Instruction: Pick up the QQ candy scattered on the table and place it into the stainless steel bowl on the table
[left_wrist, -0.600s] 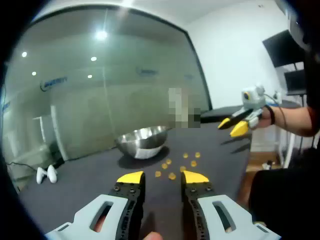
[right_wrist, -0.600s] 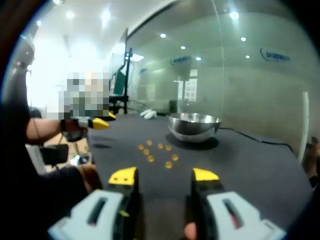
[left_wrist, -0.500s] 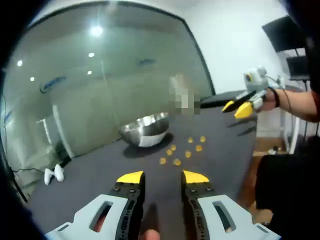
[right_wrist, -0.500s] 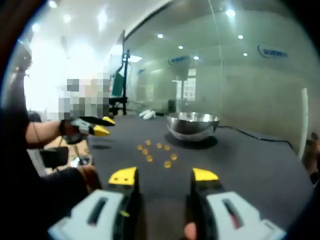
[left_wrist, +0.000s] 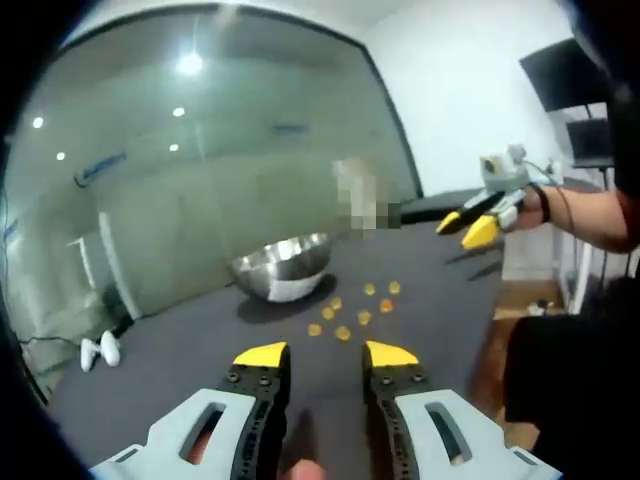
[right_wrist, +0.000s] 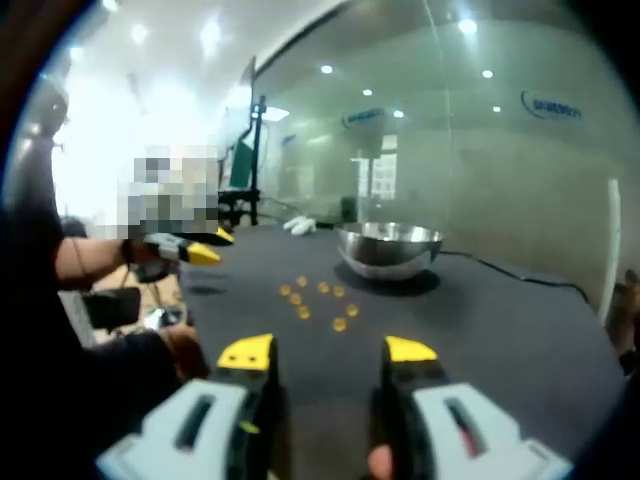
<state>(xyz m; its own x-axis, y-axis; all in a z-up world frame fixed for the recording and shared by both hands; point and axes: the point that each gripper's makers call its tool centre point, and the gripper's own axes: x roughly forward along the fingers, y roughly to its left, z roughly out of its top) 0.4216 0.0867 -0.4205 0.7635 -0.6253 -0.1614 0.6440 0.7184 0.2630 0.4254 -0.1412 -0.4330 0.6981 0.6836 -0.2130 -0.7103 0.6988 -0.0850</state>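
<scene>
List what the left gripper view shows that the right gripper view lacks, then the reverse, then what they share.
Left gripper view: a black wall-mounted monitor and the right gripper, held above the table's edge. Right gripper view: a black cable lying behind the bowl, and the left gripper, raised at the left. Both: the round stainless steel bowl, small orange candies scattered before it on the dark table, and the glass wall.

blue logo on glass wall (right_wrist: 548, 104), too blurred to read; no other legible text
</scene>
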